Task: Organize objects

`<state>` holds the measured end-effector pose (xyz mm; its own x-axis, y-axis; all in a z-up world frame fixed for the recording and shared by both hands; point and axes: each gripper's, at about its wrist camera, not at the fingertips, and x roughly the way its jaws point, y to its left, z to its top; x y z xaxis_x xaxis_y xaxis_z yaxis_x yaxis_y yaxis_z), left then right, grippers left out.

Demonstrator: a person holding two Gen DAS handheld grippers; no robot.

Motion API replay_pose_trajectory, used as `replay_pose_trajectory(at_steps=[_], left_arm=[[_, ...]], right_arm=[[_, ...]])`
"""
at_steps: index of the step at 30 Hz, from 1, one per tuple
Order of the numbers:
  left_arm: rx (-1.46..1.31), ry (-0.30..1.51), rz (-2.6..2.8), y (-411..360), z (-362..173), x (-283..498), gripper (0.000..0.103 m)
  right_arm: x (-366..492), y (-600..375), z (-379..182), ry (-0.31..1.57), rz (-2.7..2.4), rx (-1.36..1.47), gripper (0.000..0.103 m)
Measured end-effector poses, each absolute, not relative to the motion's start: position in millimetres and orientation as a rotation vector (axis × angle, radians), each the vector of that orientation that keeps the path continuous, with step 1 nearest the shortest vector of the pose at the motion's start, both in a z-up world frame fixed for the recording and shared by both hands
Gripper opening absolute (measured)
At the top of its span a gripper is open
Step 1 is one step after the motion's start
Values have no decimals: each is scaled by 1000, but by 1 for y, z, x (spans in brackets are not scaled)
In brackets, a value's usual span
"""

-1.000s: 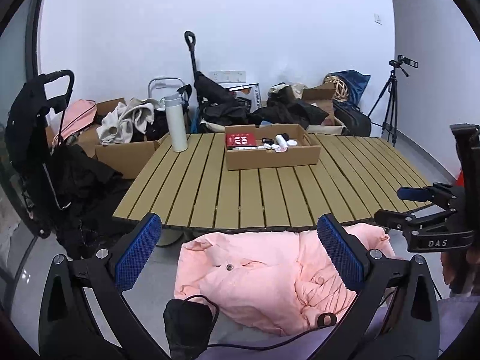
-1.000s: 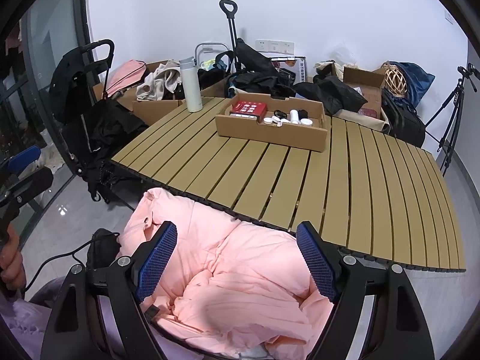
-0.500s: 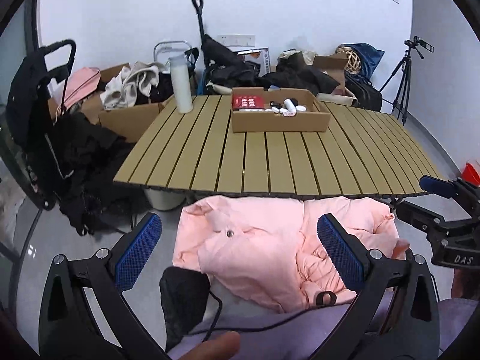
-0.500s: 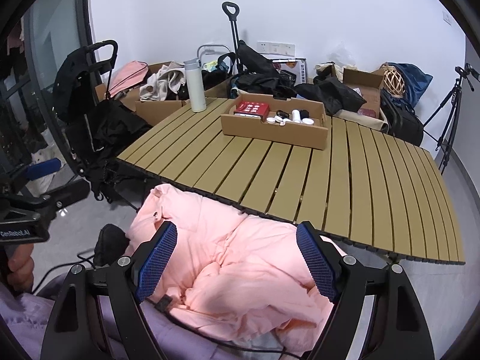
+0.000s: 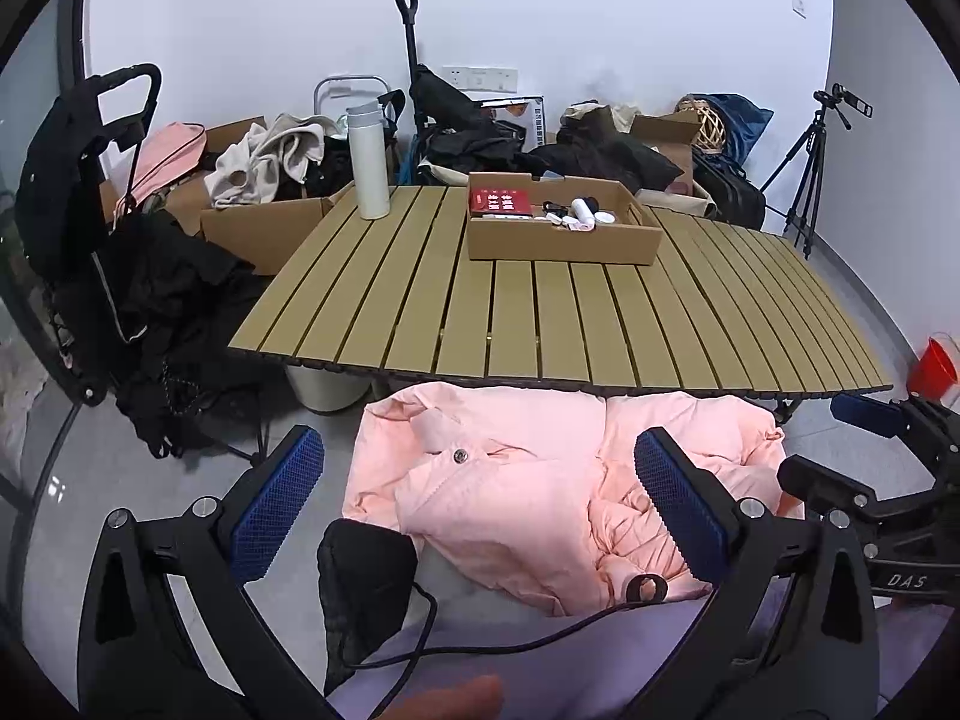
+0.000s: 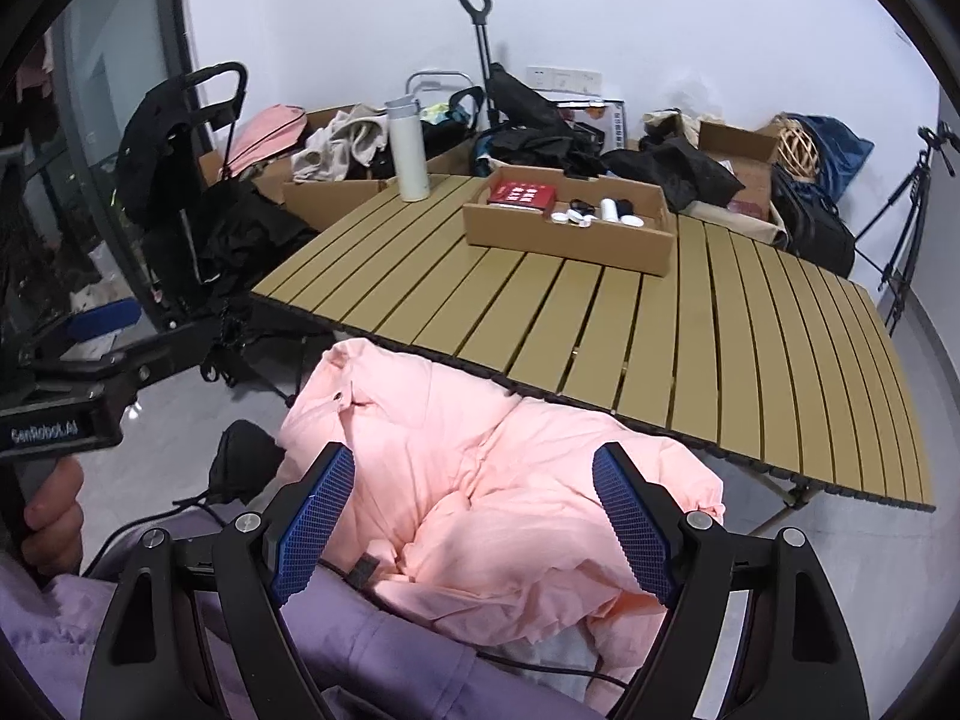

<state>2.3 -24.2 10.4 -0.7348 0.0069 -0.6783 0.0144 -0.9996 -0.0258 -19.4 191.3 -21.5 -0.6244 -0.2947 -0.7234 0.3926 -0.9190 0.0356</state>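
Both grippers — left (image 5: 480, 504), right (image 6: 474, 522) — gape wide and empty over the pink jacket (image 5: 540, 492) on the lap, short of the table (image 5: 600, 312), whose box (image 5: 564, 240) already holds small items.

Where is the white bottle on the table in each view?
Left wrist: the white bottle stands upper left of centre, at the table's far left corner.
Right wrist: upper centre-left, same corner.
Shared landmark: the cardboard box to its right.
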Motion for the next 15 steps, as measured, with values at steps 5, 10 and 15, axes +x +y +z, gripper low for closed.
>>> replay_pose_trajectory(at_steps=[5,10,15], left_arm=[[1150,18,-2932,-21,10,2,103],[1159,-3,-2942,-17,9,2,103],[1161,2,-2941,-17,9,2,103]], right_arm=[[-22,193,-22,169,-2544,1103,85],[-22,193,-24,182,-2547,1111,85],[-21,190,-24,190,-2541,1106,85]])
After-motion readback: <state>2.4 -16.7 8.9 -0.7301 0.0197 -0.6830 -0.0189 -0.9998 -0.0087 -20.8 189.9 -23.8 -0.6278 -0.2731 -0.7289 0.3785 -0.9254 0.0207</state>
